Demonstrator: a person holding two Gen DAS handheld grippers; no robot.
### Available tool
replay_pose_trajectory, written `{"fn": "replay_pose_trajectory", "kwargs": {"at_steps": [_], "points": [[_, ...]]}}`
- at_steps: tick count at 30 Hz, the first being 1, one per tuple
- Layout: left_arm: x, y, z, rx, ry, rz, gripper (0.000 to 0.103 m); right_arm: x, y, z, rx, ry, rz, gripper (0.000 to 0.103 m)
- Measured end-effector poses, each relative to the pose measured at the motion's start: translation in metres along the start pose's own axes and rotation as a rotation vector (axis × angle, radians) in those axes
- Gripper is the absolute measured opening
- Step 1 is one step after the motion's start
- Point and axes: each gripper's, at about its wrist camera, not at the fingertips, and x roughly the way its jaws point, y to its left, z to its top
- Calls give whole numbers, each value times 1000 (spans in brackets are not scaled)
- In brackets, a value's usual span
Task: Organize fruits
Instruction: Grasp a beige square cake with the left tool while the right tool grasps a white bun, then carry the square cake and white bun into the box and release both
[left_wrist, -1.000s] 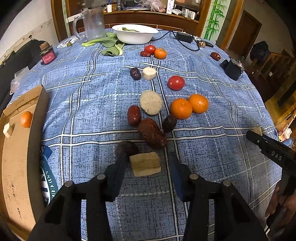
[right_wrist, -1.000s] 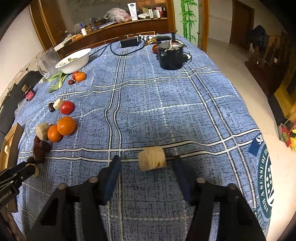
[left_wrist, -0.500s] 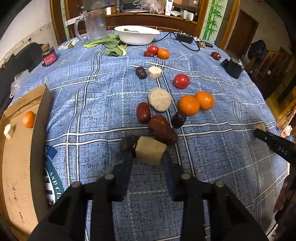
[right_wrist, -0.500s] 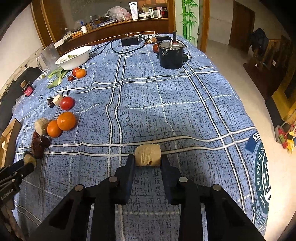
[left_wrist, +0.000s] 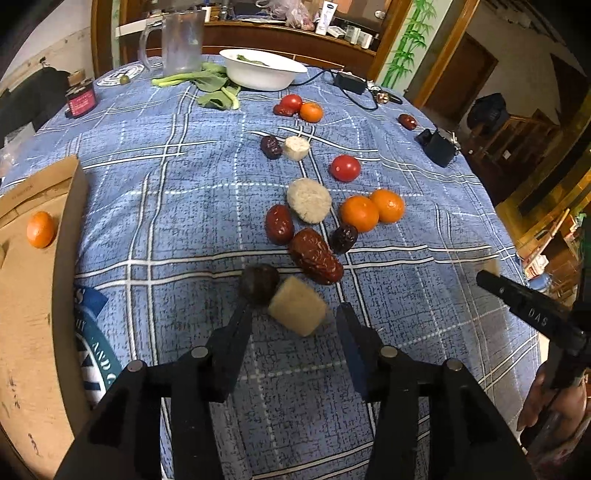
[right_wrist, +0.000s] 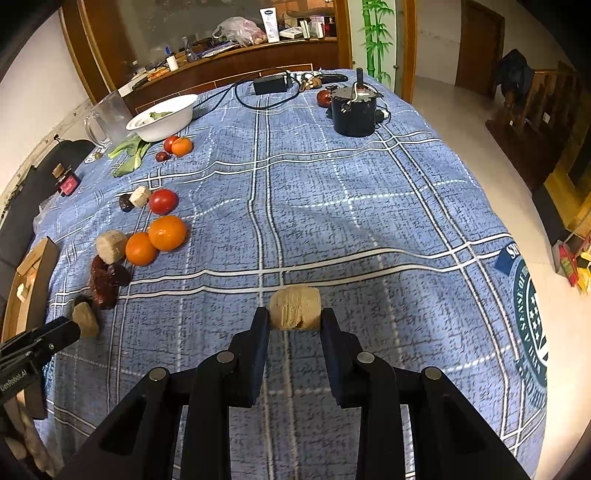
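L gripper (left_wrist: 295, 314) jaws opening, tan chunk (left_wrist: 297, 311) loose between them (nearer L pad, touching dark date (left_wrist: 259, 283)). R gripper (right_wrist: 294, 321) clamped on pale chunk (right_wrist: 294, 308).

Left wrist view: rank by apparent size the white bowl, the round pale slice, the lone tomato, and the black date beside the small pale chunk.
1. white bowl
2. round pale slice
3. lone tomato
4. black date

The bowl sits farthest away, so it is truly largest.

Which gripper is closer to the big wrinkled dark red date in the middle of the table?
Left. The left gripper sits just in front of the big wrinkled dark red date, jaws opening around a tan chunk. The right gripper is farther off, clamping another tan chunk.
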Motion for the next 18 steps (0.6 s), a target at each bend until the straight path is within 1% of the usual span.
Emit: {"fn": "replay_pose_trajectory", "kwargs": {"at_steps": [2, 4, 7, 10, 11, 12, 13, 18], "points": [[5, -5, 4, 30, 7, -13, 46, -1, 3, -3, 4, 3, 10, 30], [12, -13, 6, 77, 14, -7, 46, -2, 5, -5, 1, 6, 18, 30], [17, -33, 5, 179, -1, 57, 46, -5, 9, -6, -6, 8, 28, 30], [19, -39, 3, 225, -14, 110, 45, -8, 11, -9, -15, 12, 25, 30], [19, -39, 2, 233, -19, 122, 40, -8, 11, -10, -19, 16, 20, 30], [19, -38, 2, 240, -25, 135, 32, -9, 12, -11, -21, 19, 16, 30], [18, -37, 3, 246, -27, 140, 32, -10, 12, -12, -21, 19, 13, 30], [12, -26, 4, 218, -11, 97, 31, -28, 14, -21, -21, -8, 2, 30]]}}
